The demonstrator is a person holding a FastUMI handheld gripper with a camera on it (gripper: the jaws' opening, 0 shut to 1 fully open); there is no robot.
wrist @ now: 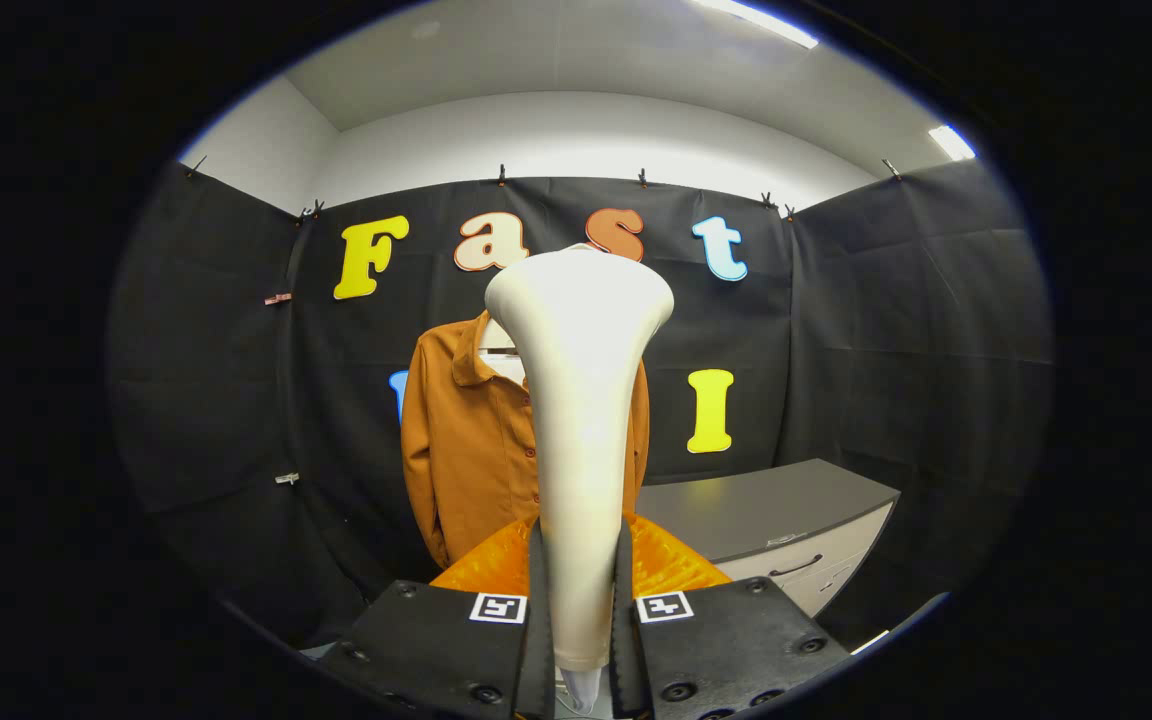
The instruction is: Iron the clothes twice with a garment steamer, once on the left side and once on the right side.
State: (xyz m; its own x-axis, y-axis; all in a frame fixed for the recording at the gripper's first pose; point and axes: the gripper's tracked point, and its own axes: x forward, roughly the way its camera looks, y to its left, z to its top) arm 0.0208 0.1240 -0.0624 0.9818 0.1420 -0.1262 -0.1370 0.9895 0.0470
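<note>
The gripper (579,600) holds the garment steamer (579,400) by its slim handle; both fingers press on it from the two sides, so the jaws are closed on the handle. The steamer stands upright between the fingers, and its wide head rises above them. Beyond it, an orange-brown shirt (466,440) hangs on the black cloth wall, partly hidden behind the steamer (only its collar, one sleeve and front show). A grey cabinet (786,510) stands beside the shirt.
</note>
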